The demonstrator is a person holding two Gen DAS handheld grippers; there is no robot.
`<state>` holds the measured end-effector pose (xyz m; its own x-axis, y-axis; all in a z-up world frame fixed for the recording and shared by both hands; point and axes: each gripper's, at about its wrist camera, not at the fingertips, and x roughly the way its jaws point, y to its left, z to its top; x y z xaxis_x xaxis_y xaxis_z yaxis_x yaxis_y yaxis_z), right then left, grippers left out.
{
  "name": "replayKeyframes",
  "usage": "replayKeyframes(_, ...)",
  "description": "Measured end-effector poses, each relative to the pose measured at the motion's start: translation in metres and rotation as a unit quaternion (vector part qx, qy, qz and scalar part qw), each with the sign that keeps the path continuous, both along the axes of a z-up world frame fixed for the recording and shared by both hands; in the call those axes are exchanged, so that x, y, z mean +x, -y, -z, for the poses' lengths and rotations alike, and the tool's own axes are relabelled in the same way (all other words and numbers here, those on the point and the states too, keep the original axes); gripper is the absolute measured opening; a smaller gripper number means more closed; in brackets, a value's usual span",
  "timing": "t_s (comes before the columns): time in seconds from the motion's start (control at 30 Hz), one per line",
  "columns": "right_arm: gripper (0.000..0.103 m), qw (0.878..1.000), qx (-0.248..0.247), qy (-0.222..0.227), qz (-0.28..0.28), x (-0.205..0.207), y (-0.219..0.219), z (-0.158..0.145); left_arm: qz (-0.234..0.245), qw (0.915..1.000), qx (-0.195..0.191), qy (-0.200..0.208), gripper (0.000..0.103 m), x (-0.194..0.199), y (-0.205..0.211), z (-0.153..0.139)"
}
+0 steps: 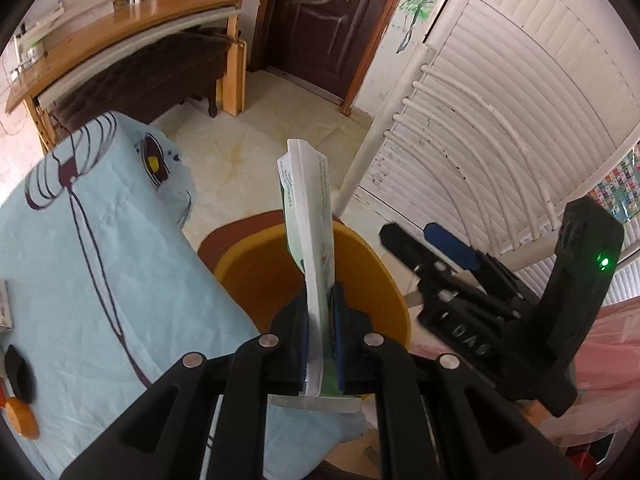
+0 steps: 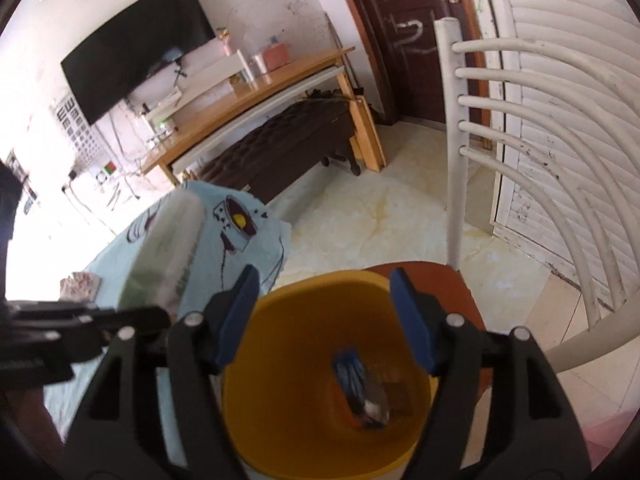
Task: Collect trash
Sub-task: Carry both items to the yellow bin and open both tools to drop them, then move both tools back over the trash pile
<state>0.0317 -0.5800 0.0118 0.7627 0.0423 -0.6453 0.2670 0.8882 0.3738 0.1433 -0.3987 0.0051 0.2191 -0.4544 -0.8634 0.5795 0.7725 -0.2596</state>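
Note:
My left gripper is shut on a flat white and green wrapper and holds it upright over the yellow bin. The wrapper also shows blurred at the left of the right wrist view. My right gripper is open and empty directly above the yellow bin. It also shows at the right of the left wrist view. A blue and silver wrapper and a brown piece lie at the bin's bottom.
The bin stands on a brown chair seat with a white spindle back, beside a table with a light blue cloth. An orange and a black object lie at the cloth's left edge. A wooden desk and dark bench stand behind.

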Motion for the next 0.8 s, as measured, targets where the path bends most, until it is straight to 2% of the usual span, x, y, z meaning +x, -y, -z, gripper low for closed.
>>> replayKeyframes(0.03,0.065,1.0,0.003,0.0,0.002,-0.001,0.002,-0.001,0.002,1.0,0.001,-0.006,0.008,0.001,0.001,0.002)
replayKeyframes(0.07,0.065,1.0,0.006,0.001,0.004,-0.002,0.004,-0.001,0.005,0.9999,0.003,-0.009,0.014,0.001,0.001,0.003)
replayKeyframes(0.13,0.065,1.0,0.013,0.003,0.011,-0.005,0.009,0.0,0.007,0.9999,0.005,-0.011,0.046,0.003,0.003,0.005)
replayKeyframes(0.17,0.065,1.0,0.016,0.004,0.012,-0.005,0.011,-0.001,0.005,0.9999,-0.001,-0.012,0.069,0.004,0.002,0.005)
replayKeyframes(0.2,0.066,1.0,0.022,0.006,0.013,-0.006,0.013,0.0,0.002,0.9998,-0.011,-0.014,0.075,0.005,0.0,0.003)
replayKeyframes(0.5,0.066,0.999,0.03,0.012,0.003,-0.005,0.005,-0.007,-0.009,0.9993,-0.035,0.005,0.075,-0.005,-0.021,-0.015)
replayKeyframes(0.8,0.066,0.999,0.003,0.022,-0.045,0.011,-0.04,-0.033,-0.043,0.9967,-0.056,0.041,0.075,-0.016,-0.075,-0.044)
